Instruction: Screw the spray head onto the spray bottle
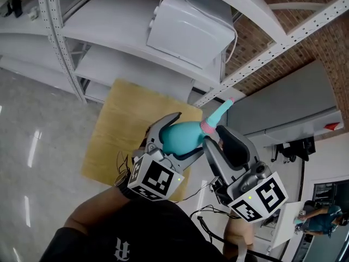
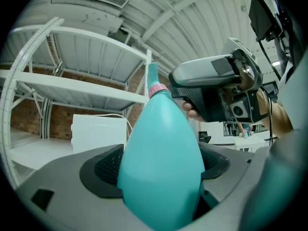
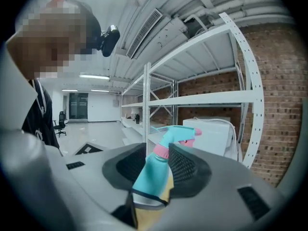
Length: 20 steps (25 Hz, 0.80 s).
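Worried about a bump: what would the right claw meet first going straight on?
The pink collar of the teal plastic spray bottle, between its pads; beyond, seemingly the white metal shelf rack.

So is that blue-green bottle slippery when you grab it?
Probably a bit: the spray bottle looks smooth and glossy, tapering, so it might slide in the left claw. No dent shows where the pads press, so likely stiff. It's opaque, so weight is anyone's guess.

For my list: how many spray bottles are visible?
1. The spray bottle is held up: left gripper on its body, right gripper at its pink collar. Others may be hidden.
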Motion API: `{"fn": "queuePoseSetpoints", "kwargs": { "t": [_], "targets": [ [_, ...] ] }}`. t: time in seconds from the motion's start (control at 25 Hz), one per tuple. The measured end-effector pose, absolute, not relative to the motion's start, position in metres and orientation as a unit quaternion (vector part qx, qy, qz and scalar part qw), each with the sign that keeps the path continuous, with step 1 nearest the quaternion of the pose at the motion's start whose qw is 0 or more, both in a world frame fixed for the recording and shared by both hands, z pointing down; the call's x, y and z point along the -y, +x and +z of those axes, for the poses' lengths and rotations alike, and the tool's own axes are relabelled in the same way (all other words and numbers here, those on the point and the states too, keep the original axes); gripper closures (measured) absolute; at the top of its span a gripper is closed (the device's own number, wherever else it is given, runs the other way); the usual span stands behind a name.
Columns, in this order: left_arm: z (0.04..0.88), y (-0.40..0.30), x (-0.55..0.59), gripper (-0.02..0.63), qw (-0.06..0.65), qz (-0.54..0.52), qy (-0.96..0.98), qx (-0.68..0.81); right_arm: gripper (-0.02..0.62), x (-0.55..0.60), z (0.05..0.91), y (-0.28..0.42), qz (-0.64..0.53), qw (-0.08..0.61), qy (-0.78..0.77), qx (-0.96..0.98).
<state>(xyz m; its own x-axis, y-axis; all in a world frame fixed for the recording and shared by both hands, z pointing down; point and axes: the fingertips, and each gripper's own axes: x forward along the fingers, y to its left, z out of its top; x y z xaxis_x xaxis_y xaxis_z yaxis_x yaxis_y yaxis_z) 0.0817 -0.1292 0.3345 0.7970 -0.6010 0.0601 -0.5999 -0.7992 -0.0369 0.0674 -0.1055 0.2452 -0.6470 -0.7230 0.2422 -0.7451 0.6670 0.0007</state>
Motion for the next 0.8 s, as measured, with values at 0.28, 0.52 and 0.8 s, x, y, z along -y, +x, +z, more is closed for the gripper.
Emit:
{"fn": "queuePoseSetpoints", "kwargs": {
  "t": [0.28,0.52,0.8],
  "targets": [
    [0.327,0.079,0.13,0.167,0.023,-0.012,-0.952,-0.305,0.468,0.096,0.237,0.059,0.027,0.113,0.398,0.91],
    [0.303,0.078,0.112,0.167,0.033,0.017,-0.971,-0.235,0.462,0.103,0.213,0.119,0.145,-0.078,0.29,0.943],
    [0.288,0.087,0.086,0.167,0.007,0.033,-0.988,-0.151,0.357,0.091,0.214,0.078,0.148,-0.073,0.072,0.984]
  ]
}}
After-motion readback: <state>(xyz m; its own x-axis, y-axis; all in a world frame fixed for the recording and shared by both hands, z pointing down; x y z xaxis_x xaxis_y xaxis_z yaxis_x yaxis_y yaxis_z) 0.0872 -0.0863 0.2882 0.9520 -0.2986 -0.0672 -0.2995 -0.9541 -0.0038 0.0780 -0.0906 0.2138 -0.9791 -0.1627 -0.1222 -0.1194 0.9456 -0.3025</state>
